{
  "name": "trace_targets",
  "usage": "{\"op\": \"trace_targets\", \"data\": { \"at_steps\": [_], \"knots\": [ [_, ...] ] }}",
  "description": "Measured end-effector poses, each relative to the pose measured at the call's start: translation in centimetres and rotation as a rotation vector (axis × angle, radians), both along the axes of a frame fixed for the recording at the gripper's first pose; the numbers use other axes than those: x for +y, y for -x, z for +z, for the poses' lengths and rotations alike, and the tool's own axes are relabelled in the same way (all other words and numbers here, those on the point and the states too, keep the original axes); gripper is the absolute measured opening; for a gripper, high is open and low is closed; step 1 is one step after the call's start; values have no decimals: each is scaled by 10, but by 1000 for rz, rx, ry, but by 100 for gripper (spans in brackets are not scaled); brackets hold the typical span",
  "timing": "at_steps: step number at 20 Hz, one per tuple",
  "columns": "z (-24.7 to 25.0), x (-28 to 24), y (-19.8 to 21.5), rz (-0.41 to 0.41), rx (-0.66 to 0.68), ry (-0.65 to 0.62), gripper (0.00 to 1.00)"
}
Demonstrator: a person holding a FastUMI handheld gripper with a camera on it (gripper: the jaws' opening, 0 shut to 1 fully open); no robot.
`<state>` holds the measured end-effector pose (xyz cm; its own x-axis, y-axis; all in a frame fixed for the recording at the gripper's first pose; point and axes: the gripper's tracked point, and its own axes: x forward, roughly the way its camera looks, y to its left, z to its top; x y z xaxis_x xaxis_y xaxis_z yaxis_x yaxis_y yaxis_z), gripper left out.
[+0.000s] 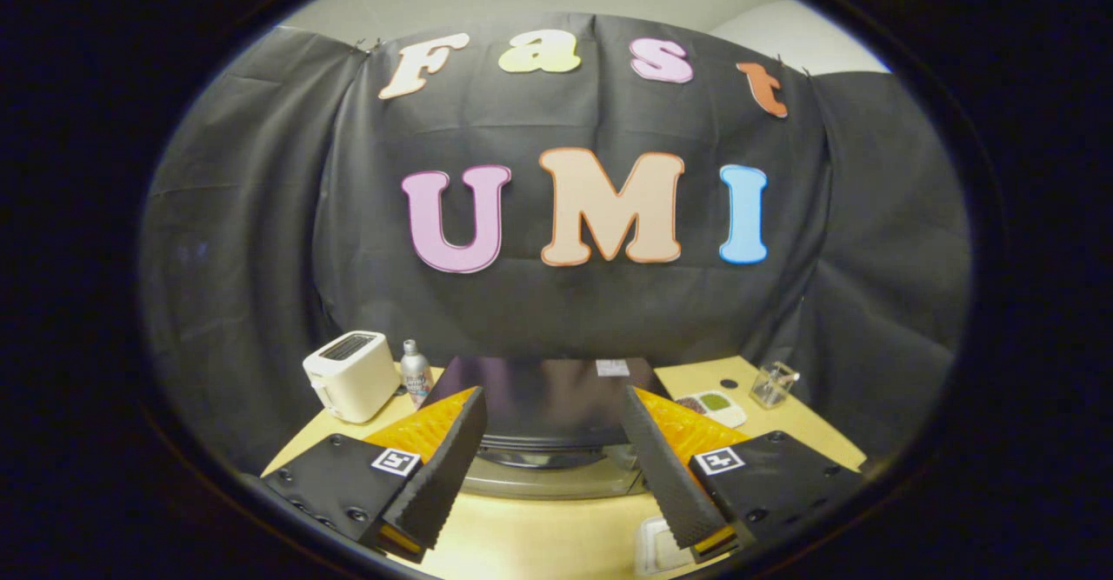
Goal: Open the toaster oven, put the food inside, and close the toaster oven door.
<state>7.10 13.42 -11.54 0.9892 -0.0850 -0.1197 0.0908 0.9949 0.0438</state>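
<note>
Gripper view is looking forward and slightly down over a wooden table in the booth. The gripper is hovering with its fingers spread wide apart, holding nothing.

The toaster oven is sitting on the table just ahead of the fingers and between them, dark top facing the camera, a curved metallic front edge showing below it. Its door appears closed, though the handle itself cannot be made out clearly from this angle. Judgement: the oven is heavy and rigid and will stay put under a pull; the door is likely hinged, stiff metal and glass, best taken at the handle along its front edge, where a smooth bar could slip between the pads.

A pale container is lying on the table beside the right finger; contents cannot be told. It may be the food, in which case it looks light and should be pinched gently at the rim.

Beyond the fingers to the left, a white toaster is standing next to a small metal bottle. To the right, a white tray is holding green and dark patches, and a clear glass cup, seemingly empty, is standing further off.
</note>
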Motion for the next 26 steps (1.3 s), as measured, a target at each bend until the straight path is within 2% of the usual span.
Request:
{"op": "trace_targets", "data": {
  "at_steps": [4, 11, 19, 21, 26],
  "knots": [
    [-54, 6, -6, -32, 39, -50, 98],
    [-109, 19, -24, -39, 71, -119, 98],
    [-95, 14, -55, -51, -20, -126, 98],
    [-107, 13, -65, -44, 6, -100, 97],
    [-107, 9, -70, -41, -36, -38, 96]
  ]
}}
